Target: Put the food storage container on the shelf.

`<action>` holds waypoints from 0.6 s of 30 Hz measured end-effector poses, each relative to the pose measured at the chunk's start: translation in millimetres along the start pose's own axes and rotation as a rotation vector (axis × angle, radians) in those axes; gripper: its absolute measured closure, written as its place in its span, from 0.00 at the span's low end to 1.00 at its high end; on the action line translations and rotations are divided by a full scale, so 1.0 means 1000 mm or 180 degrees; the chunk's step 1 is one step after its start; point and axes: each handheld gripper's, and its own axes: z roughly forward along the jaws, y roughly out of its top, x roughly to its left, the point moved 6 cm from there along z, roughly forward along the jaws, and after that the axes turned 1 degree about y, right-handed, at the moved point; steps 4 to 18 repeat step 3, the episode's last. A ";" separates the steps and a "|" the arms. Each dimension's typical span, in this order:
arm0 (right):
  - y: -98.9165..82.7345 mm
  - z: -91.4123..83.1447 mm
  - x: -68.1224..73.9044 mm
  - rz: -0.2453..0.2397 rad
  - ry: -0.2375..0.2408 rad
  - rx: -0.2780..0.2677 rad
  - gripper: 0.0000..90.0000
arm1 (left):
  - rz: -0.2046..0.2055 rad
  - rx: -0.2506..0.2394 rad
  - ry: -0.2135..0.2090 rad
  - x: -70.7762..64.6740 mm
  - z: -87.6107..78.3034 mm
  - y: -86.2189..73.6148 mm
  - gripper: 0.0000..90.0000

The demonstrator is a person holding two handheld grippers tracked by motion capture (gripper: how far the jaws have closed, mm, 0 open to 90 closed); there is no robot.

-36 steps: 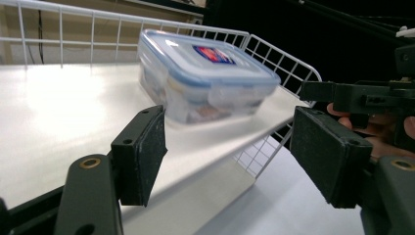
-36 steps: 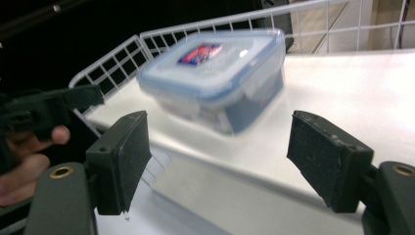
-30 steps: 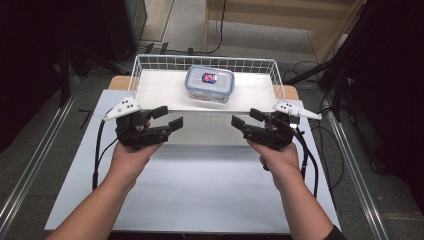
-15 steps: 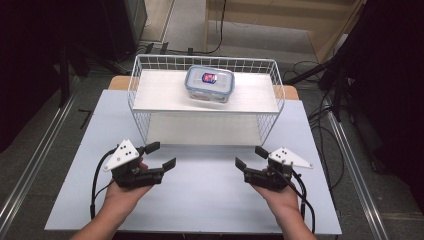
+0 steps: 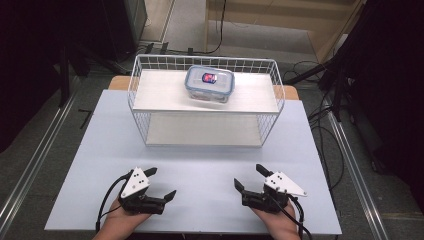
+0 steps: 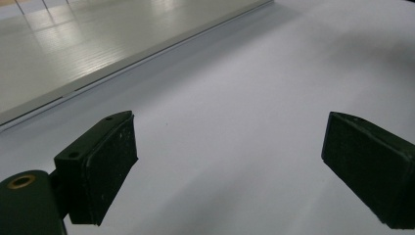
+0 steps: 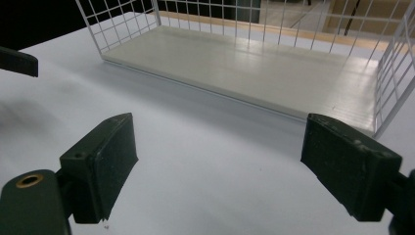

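Container (image 5: 209, 84), a clear lidded box with a blue-rimmed lid and a red-and-blue label on top, sits on the upper shelf of the white wire rack (image 5: 137, 107) at the far middle of the table (image 5: 200, 170). It stands a little right of the shelf's centre and well apart from both grippers, which lie low at the near edge.

At the left of the high view, the left gripper (image 5: 159, 183) rests in the person's left hand (image 5: 120, 225) close to the tabletop, its grey three-cornered plate on top and its cable looping off to the left. Its jaws have just been opening and now stand wide apart with nothing between them; in the left gripper view (image 6: 230, 161) only bare table lies between the pads, with the edge of the rack's lower board (image 6: 98, 44) beyond at upper left.

Farther right, the right gripper (image 5: 250, 177) sits in the right hand (image 5: 277, 225), likewise low over the table. Its jaws have also just been opening and gape empty. In the right gripper view (image 7: 220, 166) they point toward the rack's lower board (image 7: 254, 63), which lies ahead and apart from the pads. The container is up and beyond both grippers, roughly midway between them across the table.
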 end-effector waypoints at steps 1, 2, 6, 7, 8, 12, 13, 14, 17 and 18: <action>0.000 0.000 0.000 -0.0011 0.0007 -0.0009 0.15 | 0.0009 0.0011 0.0007 0.000 -0.001 0.000 0.07; 0.000 -0.001 0.000 -0.0020 -0.0005 -0.0020 0.15 | -0.0011 0.0000 -0.0003 0.001 -0.001 0.000 0.07; 0.000 -0.001 -0.001 -0.0028 -0.0031 -0.0018 0.15 | -0.0017 0.0008 0.0001 0.002 -0.002 0.000 0.07; 0.000 -0.001 -0.001 -0.0028 -0.0031 -0.0018 0.15 | -0.0017 0.0008 0.0001 0.002 -0.002 0.000 0.07; 0.000 -0.001 -0.001 -0.0028 -0.0031 -0.0018 0.15 | -0.0017 0.0008 0.0001 0.002 -0.002 0.000 0.07; 0.000 -0.001 -0.001 -0.0028 -0.0031 -0.0018 0.15 | -0.0017 0.0008 0.0001 0.002 -0.002 0.000 0.07; 0.000 -0.001 -0.001 -0.0028 -0.0031 -0.0018 0.15 | -0.0017 0.0008 0.0001 0.002 -0.002 0.000 0.07; 0.000 -0.001 -0.001 -0.0028 -0.0031 -0.0018 0.15 | -0.0017 0.0008 0.0001 0.002 -0.002 0.000 0.07; 0.000 -0.001 -0.001 -0.0028 -0.0031 -0.0018 0.15 | -0.0017 0.0008 0.0001 0.002 -0.002 0.000 0.07; 0.000 -0.001 -0.001 -0.0028 -0.0031 -0.0018 0.15 | -0.0017 0.0008 0.0001 0.002 -0.002 0.000 0.07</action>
